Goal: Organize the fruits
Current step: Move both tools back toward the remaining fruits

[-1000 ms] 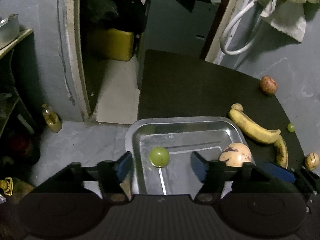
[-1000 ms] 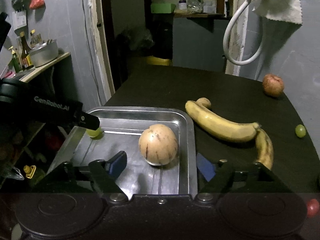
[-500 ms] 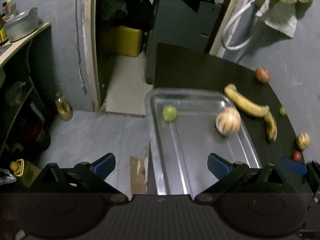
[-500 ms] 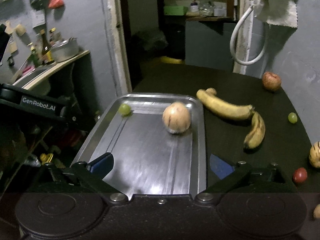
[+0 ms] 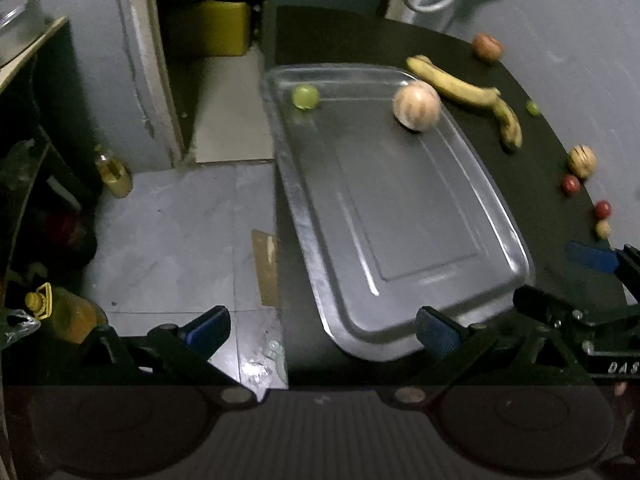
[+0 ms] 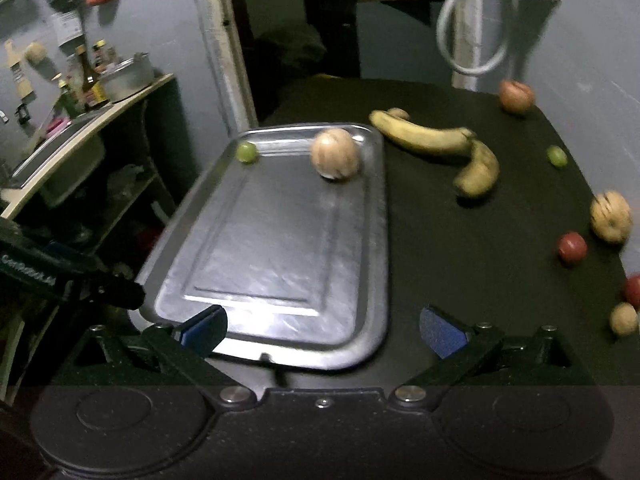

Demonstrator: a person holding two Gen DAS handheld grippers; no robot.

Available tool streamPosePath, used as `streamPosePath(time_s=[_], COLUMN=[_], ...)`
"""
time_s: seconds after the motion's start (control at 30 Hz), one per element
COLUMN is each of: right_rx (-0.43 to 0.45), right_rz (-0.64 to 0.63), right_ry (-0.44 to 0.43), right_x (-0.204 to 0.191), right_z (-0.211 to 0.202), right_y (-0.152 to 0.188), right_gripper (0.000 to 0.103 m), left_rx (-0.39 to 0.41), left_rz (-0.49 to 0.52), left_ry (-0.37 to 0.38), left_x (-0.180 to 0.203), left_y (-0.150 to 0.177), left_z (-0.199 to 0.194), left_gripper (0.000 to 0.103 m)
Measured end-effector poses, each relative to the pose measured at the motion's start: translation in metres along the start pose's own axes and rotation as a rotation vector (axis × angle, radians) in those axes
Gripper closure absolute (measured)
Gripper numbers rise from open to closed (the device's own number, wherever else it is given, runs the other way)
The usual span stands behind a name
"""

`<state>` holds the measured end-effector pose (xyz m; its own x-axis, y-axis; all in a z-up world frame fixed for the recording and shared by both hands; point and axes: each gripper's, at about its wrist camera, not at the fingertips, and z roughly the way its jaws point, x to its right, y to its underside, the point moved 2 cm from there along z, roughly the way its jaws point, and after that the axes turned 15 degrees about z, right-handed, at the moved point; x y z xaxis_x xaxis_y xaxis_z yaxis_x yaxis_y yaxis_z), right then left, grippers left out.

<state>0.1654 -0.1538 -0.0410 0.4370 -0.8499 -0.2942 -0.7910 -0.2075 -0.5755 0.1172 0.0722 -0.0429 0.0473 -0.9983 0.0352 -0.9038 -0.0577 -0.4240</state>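
Both the left gripper (image 5: 320,330) and right gripper (image 6: 322,330) hang wide apart and empty at the near end of the metal tray (image 6: 376,240), green grape (image 6: 246,152) and striped round fruit (image 6: 335,153) resting at its far end.

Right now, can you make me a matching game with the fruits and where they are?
Things:
1. big striped round fruit
2. bananas
3. reddish apple
4. left gripper

Places or states:
A. far back corner of the table
B. open, holding nothing
C. inside the metal tray
D. on the table just right of the tray

Pairs: 1-C, 2-D, 3-A, 4-B
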Motion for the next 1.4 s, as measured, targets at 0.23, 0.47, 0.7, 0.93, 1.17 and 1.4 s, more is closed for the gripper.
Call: streamPosePath(time_s=[0.23, 0.47, 0.7, 0.93, 1.17, 1.4], right_rx=[0.016, 0.087, 0.206, 0.245, 0.258, 0.257], right_rz=[0.101, 0.232, 0.353, 0.402, 0.421, 0.434], right_ry=[0.078, 0.220, 0.411, 0.481, 0.497, 0.509], right_x=[0.034, 0.074, 0.113, 0.139, 0.150, 0.161], right_z=[-0.013, -0.029, -0.046, -0.046, -0.036, -0.022], right_y=[0.007, 0.017, 0.028, 0.032, 0.028, 0.021], right_gripper=[0.001, 0.001, 0.001, 0.001, 0.001, 0.005], left_rx=[-0.012, -0.015, -0.016, 0.034, 0.093, 0.132], left_rz=[0.121, 0.279, 0.353, 0.355, 0.426, 0.495], left_ry=[0.030, 0.079, 0.142, 0.161, 0.162, 0.161], left_x=[0.031, 0.072, 0.106, 0.133, 0.177, 0.216], left_y=[-0.012, -0.029, -0.059, -0.101, -0.145, -0.176], left_z=[0.004, 0.011, 0.024, 0.039, 0.061, 0.089], left_gripper=[0.002, 0.002, 0.002, 0.002, 0.002, 0.002])
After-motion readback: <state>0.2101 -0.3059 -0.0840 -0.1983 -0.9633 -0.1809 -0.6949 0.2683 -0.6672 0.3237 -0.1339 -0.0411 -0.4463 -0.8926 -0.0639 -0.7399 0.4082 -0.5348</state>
